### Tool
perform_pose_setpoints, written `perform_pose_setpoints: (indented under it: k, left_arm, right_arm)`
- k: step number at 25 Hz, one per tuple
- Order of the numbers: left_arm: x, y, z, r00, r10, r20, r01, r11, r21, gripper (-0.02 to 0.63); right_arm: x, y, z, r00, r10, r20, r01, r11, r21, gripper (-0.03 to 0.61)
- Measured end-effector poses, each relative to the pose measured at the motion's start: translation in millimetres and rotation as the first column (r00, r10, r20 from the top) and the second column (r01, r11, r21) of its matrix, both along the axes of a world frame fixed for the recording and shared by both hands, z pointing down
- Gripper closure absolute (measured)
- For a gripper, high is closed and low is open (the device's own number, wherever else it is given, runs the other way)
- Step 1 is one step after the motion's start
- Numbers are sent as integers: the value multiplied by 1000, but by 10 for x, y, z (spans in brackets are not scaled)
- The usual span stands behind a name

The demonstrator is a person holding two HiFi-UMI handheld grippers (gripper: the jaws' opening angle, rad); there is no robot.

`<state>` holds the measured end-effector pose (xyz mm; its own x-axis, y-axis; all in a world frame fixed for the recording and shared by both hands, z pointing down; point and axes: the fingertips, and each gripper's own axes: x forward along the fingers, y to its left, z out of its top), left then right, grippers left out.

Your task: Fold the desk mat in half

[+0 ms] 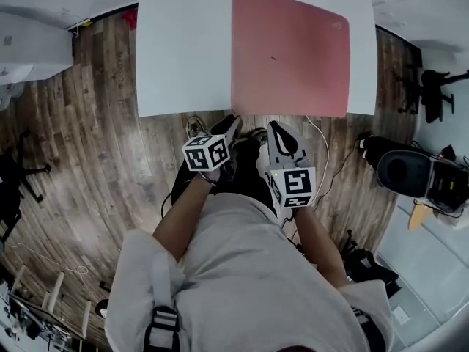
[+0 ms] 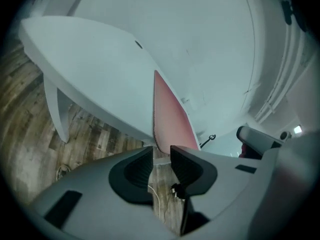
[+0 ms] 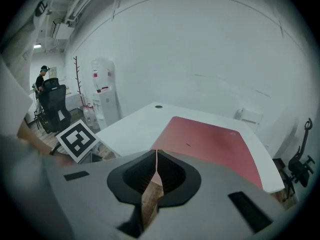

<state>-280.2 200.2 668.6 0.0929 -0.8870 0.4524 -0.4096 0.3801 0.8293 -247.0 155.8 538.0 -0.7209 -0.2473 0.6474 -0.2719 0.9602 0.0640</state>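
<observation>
The pink desk mat [image 1: 289, 53] lies flat and unfolded on the right half of the white table [image 1: 183, 42]. Both grippers hang over the wooden floor just short of the table's near edge, apart from the mat. My left gripper [image 1: 233, 123] is rolled on its side; in the left gripper view its jaws [image 2: 161, 156] stand apart with nothing between them, and the mat [image 2: 170, 114] shows edge-on beyond. My right gripper [image 1: 277, 127] points at the mat's near edge; in the right gripper view its pads [image 3: 156, 166] meet, empty, with the mat [image 3: 210, 144] ahead.
A black office chair [image 1: 410, 171] and other chairs [image 1: 432, 94] stand at the right. Cables [image 1: 322, 145] trail on the floor under the table edge. A white cabinet [image 1: 29, 46] is at the left. Far off are a water dispenser [image 3: 104, 91] and a person [image 3: 42, 79].
</observation>
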Motion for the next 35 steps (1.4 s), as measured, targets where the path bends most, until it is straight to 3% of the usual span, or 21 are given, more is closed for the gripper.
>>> perform_pose_setpoints:
  k: [3,8,12,15,17,22,28,32,35]
  left_arm:
    - [-81,-73,59,996,-62,-68,65,997,33,460]
    - [-69,-90,200,984,-119,-134,121,993,11,456]
    - [-86,-149,173,985,-128,-120,129,992,6,457]
    - [-107,-152,116,988,-133,-79,133,991,-15,471]
    - [-142,-123,133,991,-125,-38,123,991,-59,508]
    - [-154,-88,141,995,-97,24,99,983,-156,522]
    - [-168,-132,56,994,-55,93,74,975,-210,577]
    - [-135,-176,-11,982,40,187,8,969,-248,585]
    - [-108,-231,-67,938,171,302,-82,955,-283,588]
  right_arm:
    - [8,-59,58,1000,-14,0,14,1000,-6,537]
    - [146,-143,52,1000,-26,-7,26,1000,-14,537]
    - [238,-298,19,1000,-17,-10,17,1000,-10,537]
    - [275,-343,-2,1000,-8,-7,8,1000,-11,537]
    - [265,-346,-20,1000,-5,-2,5,1000,-10,537]
    - [221,-354,-108,1000,-9,19,9,1000,-2,537]
    - [269,-475,-198,999,29,43,-29,1000,3,537]
    - [365,-550,-258,996,65,59,-66,998,5,537]
    - [441,-604,-280,994,86,64,-87,996,8,537]
